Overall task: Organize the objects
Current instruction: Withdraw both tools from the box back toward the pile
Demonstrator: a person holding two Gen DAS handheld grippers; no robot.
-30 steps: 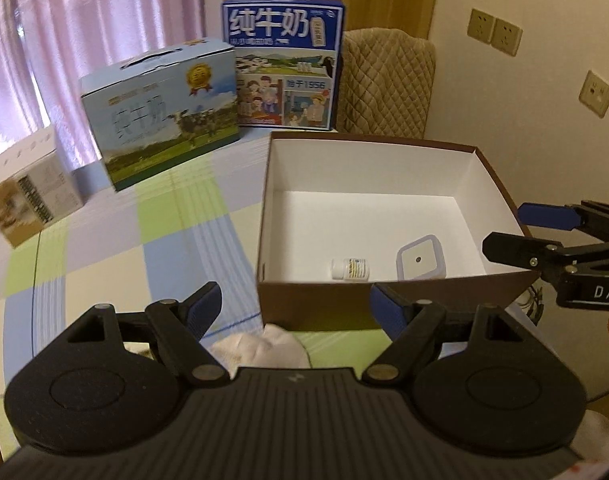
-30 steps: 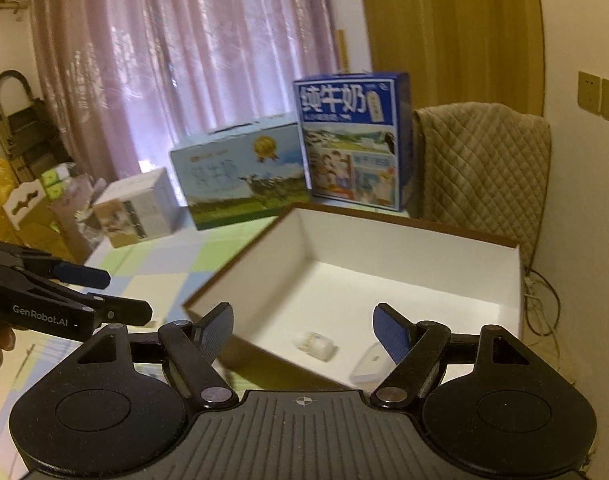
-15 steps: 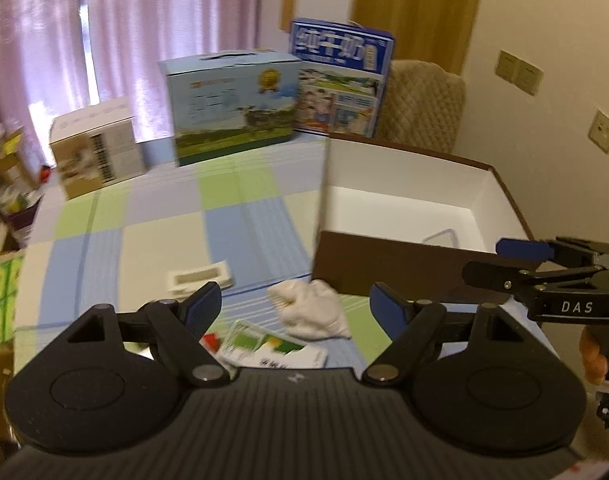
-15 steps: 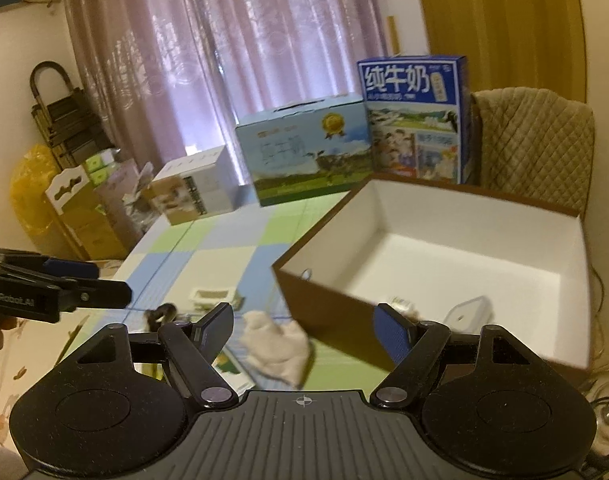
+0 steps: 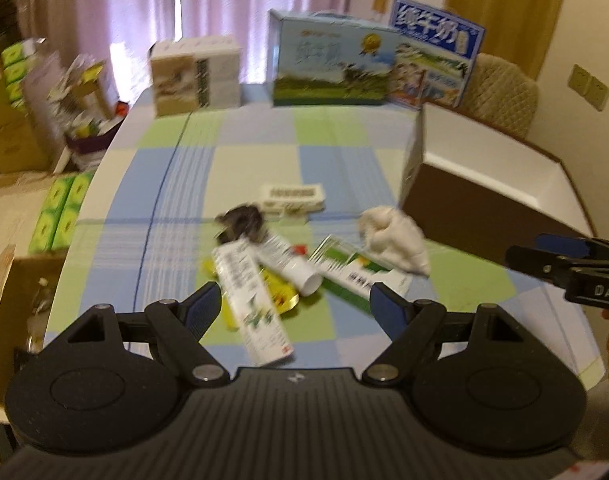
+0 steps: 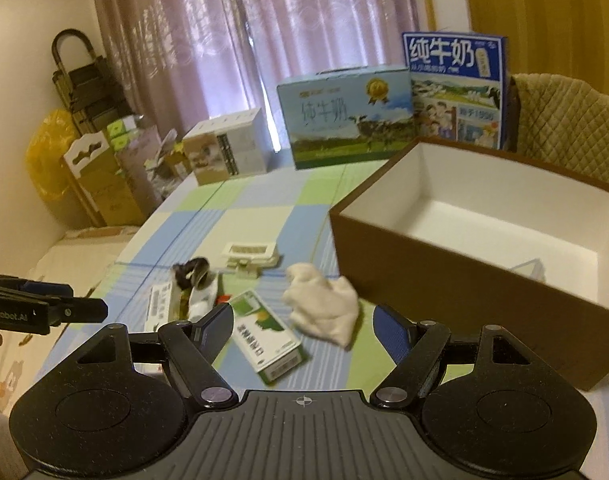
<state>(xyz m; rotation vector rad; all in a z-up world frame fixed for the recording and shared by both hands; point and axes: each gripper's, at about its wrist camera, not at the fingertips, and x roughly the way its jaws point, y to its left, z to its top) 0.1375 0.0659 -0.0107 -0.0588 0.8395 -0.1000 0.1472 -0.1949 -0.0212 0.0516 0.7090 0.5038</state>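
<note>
Left wrist view, left gripper (image 5: 292, 308): black plastic body, blue-padded fingers spread wide with nothing between them, above the table.
Left wrist view, table: blue, green and cream checked cloth (image 5: 176, 184), smooth and flat.
Left wrist view, loose items: long white rectangular carton (image 5: 252, 300) lying on a shiny yellow foil packet (image 5: 280, 294); white tube with a red cap (image 5: 290, 260) crossing beside it; green-and-white flat box (image 5: 356, 276); crumpled white cloth (image 5: 396, 240), soft and lumpy; dark tangled item (image 5: 242, 222), too blurred to name; small cream ridged box (image 5: 294, 196).
Left wrist view, container: brown cardboard box with a white lining (image 5: 488, 184) at the right, contents hidden by its near wall.
Left wrist view, right gripper (image 5: 568, 260): seen from the side at the right edge; its opening cannot be told here.
Right wrist view, right gripper (image 6: 302, 326): jaws wide apart, holding nothing, over the crumpled cloth and green-and-white box.
Right wrist view, container: the brown box's white floor shows only the top of a pale translucent rounded item (image 6: 528, 268) at the near wall.
Right wrist view, back of table: pale blue milk carton case (image 6: 344, 116), dark blue milk case (image 6: 456, 88), white-and-tan box (image 6: 224, 152), all printed cardboard, upright.
</note>
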